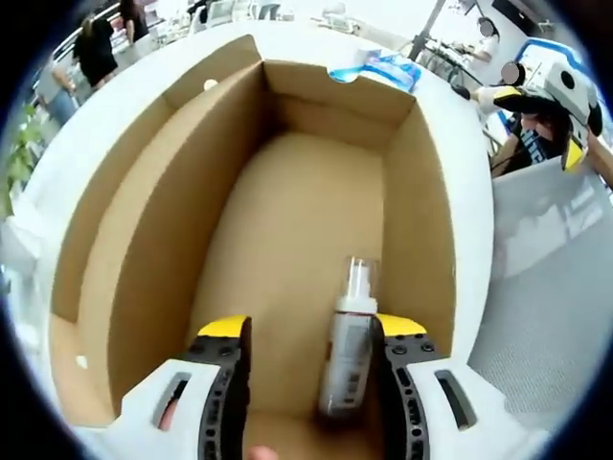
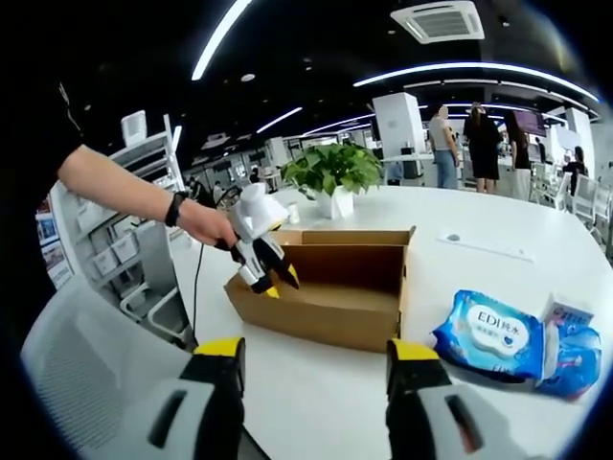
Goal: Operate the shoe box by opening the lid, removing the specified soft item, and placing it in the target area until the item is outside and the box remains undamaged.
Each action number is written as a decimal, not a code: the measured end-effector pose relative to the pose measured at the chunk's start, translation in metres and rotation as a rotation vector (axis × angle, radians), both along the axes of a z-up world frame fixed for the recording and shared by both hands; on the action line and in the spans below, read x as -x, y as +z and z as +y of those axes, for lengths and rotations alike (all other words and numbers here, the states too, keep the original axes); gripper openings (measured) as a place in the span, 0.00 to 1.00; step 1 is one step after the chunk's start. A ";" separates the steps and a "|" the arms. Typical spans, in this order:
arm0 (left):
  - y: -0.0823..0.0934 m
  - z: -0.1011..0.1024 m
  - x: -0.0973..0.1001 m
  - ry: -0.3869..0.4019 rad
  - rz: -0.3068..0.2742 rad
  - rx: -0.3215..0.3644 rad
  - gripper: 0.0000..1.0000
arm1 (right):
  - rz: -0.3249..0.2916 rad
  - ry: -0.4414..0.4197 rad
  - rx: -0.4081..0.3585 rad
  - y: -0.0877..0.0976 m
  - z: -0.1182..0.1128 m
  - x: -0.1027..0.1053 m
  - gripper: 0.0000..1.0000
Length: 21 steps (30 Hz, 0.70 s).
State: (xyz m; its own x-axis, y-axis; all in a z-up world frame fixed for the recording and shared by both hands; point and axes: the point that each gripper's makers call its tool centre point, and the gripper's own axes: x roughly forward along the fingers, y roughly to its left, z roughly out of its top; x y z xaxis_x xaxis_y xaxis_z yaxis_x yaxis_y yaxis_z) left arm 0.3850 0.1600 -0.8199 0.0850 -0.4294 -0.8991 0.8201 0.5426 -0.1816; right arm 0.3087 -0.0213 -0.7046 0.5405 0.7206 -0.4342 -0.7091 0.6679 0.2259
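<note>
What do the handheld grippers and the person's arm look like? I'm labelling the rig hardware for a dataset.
The left gripper has a white moulded body, black jaws with yellow tips, and a dark cable trailing down. The right gripper matches: white-grey shells with slots, black inner jaws, yellow caps. The person's hand has a black band at the wrist, and a dark short sleeve above.

Open shoe box (image 2: 326, 287) on table (image 2: 498, 230), lid flap (image 2: 498, 244) to its right. Bottle (image 1: 347, 350) lies in box, near end, right of centre. Wipes packs (image 2: 503, 340) on table right of box. Potted plant (image 2: 330, 177) behind box, far side.
</note>
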 end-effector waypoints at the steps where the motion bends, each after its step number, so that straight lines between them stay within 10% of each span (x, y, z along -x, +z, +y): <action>1: -0.001 0.000 0.002 -0.008 0.005 0.000 0.51 | -0.001 -0.002 -0.001 0.000 0.000 0.000 0.58; 21: -0.024 0.012 0.006 -0.160 -0.069 -0.155 0.32 | 0.008 -0.010 0.003 -0.002 -0.002 0.000 0.57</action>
